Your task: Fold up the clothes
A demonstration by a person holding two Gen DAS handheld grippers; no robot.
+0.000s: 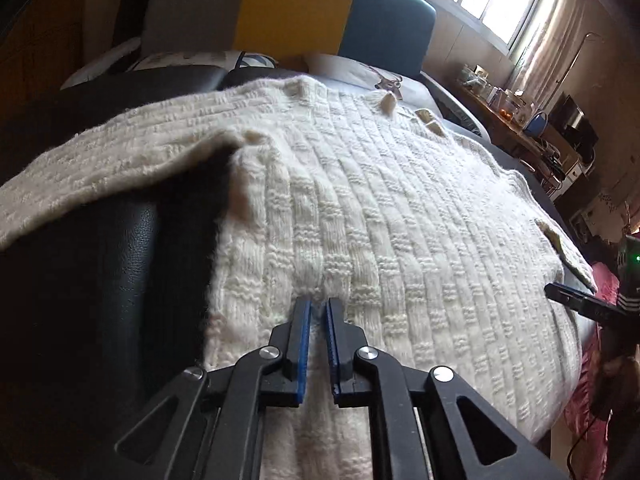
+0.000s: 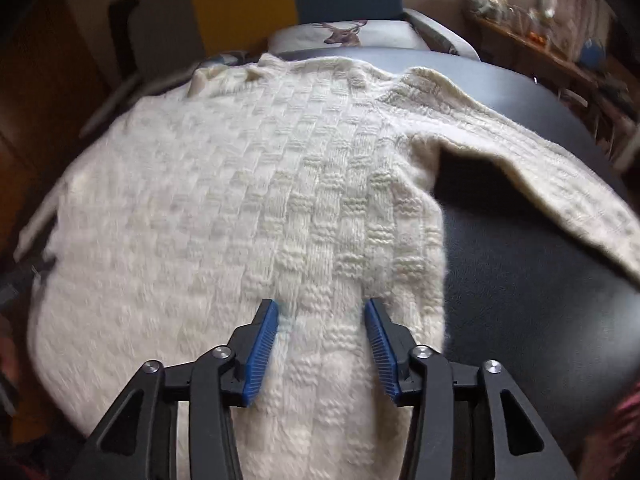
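A cream knitted sweater (image 1: 380, 208) is spread flat over a dark leather-like surface (image 1: 120, 264), one sleeve (image 1: 100, 160) stretched out to the side. The left gripper (image 1: 319, 304) is set at the sweater's near edge, its jaws drawn narrow with a pinch of the knit between them. The right gripper (image 2: 322, 308) is poised over the near part of the sweater, its jaws parted about halfway and nothing clamped. A deer-print pillow (image 2: 340, 34) is seen beyond.
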